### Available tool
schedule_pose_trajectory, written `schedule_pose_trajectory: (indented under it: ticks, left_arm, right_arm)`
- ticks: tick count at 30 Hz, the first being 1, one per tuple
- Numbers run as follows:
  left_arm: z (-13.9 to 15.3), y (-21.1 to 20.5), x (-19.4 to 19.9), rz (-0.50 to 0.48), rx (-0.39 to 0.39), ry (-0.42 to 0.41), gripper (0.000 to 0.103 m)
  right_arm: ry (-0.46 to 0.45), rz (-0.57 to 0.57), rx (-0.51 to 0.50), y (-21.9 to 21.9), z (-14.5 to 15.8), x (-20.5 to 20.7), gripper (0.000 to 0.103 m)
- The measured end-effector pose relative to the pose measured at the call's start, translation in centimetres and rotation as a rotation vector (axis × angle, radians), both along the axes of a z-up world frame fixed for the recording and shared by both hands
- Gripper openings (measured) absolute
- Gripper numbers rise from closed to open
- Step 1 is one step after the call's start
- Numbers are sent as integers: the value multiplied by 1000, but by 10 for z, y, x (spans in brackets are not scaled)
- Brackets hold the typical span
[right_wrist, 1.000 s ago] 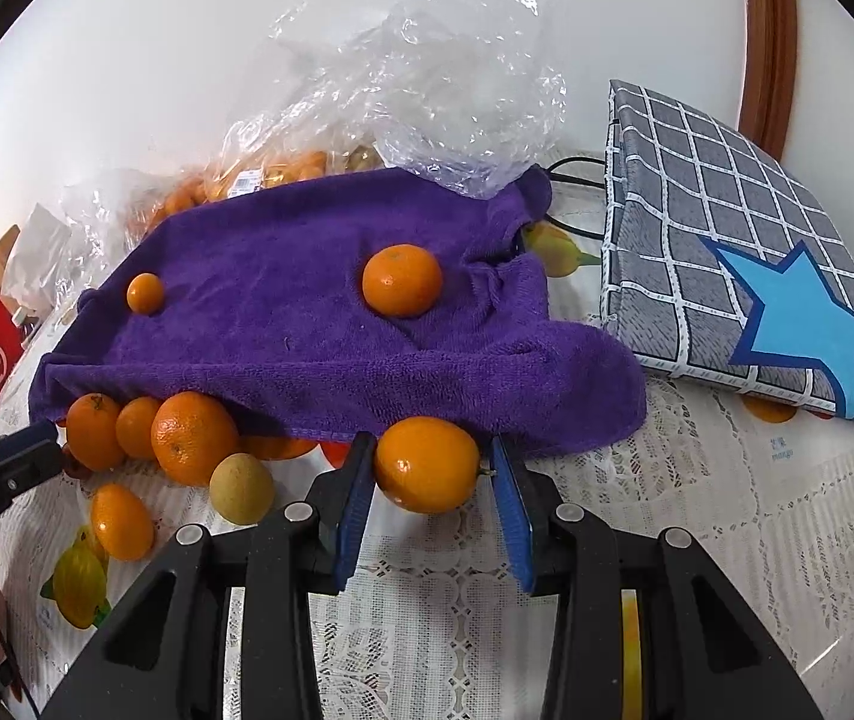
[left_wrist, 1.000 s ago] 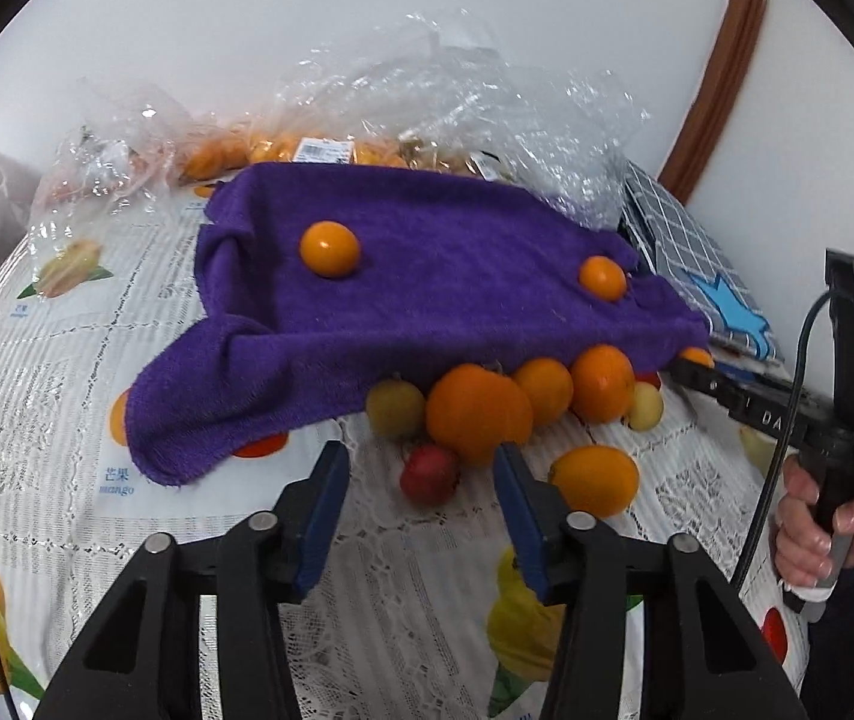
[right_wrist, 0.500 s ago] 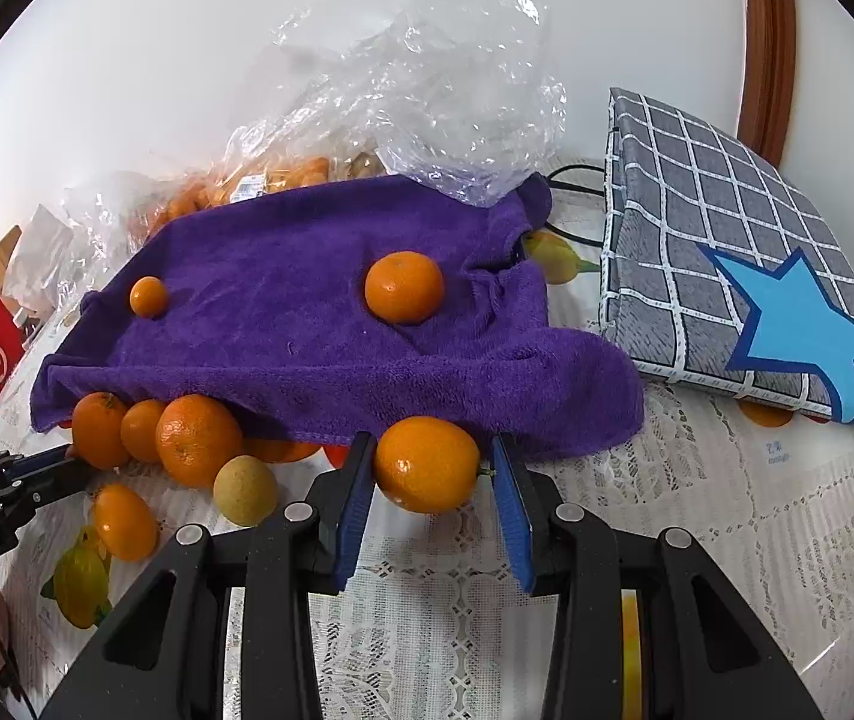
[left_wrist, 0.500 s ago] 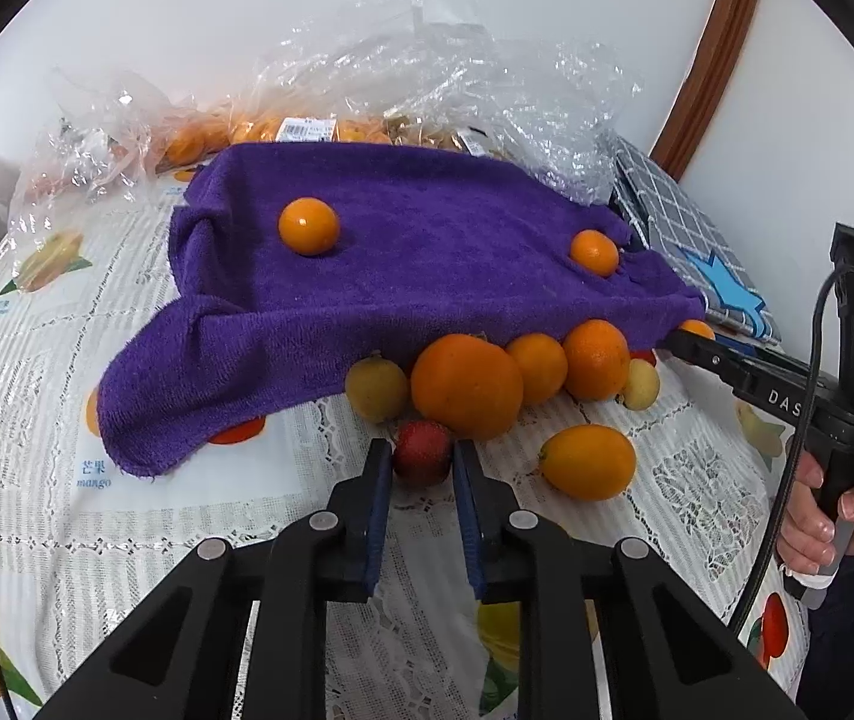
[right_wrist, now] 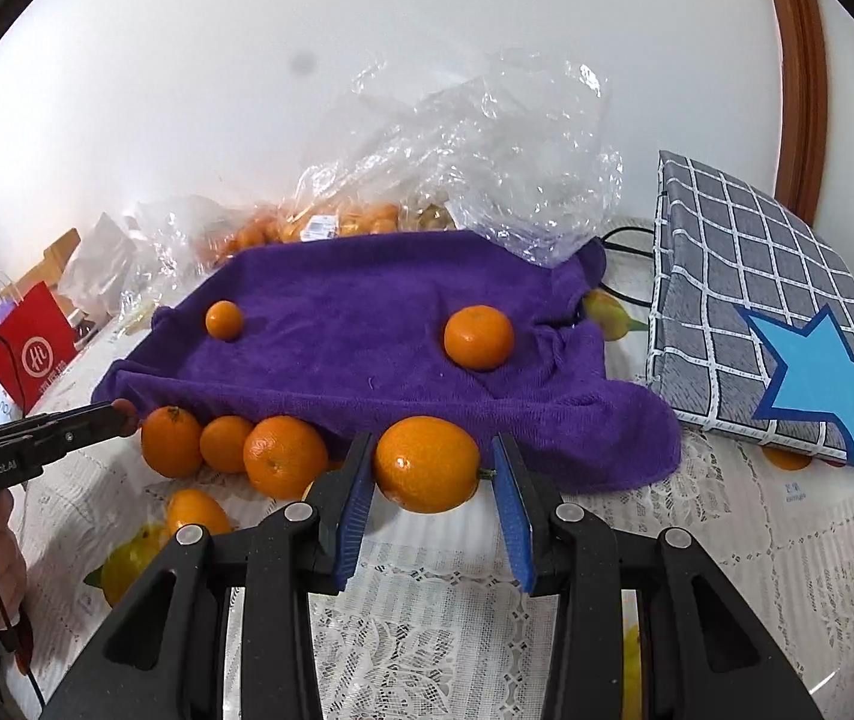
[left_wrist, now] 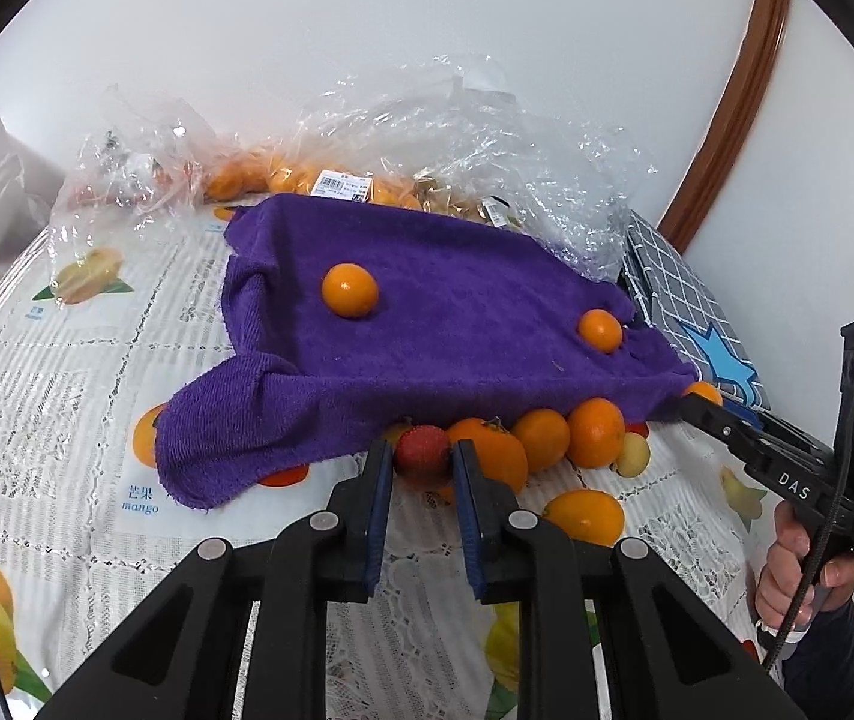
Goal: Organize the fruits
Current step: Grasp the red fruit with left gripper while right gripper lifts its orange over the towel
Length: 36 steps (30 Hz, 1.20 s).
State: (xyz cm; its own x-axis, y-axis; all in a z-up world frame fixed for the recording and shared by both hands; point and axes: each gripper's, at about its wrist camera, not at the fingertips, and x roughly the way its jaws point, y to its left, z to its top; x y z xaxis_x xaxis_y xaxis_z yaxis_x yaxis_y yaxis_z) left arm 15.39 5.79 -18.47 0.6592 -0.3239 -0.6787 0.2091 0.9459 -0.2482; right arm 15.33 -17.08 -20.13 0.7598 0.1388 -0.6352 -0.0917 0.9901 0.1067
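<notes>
My left gripper is shut on a small red fruit and holds it in front of the purple towel. My right gripper is shut on an orange near the towel's front edge. Two small oranges lie on the towel. Several oranges and a yellow-green fruit sit in a row under the towel's front edge. A loose orange lies on the cloth.
Clear plastic bags with oranges lie behind the towel. A grey checked pouch with a blue star lies at the right. A red paper bag stands far left. The table has a white lace cloth with fruit prints.
My left gripper closed on the red fruit and lifted it towards the towel. My right gripper kept hold of its orange and rose a little.
</notes>
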Motion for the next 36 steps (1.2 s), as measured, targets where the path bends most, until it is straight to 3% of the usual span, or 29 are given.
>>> schedule_pose_trajectory:
  ticks: [9, 17, 30, 36]
  left_arm:
    - [-8, -5, 5, -30, 15, 57, 20]
    - [-19, -13, 10, -31, 75, 98, 22]
    - [-20, -12, 9, -37, 79, 96, 22]
    - [-22, -17, 12, -57, 86, 111, 28]
  right_arm:
    - [3, 6, -21, 4, -1, 0, 39]
    - [1, 13, -27, 5, -1, 0, 39]
    - [-7, 23, -36, 8, 1, -1, 39]
    - [-20, 31, -1, 5, 7, -1, 39]
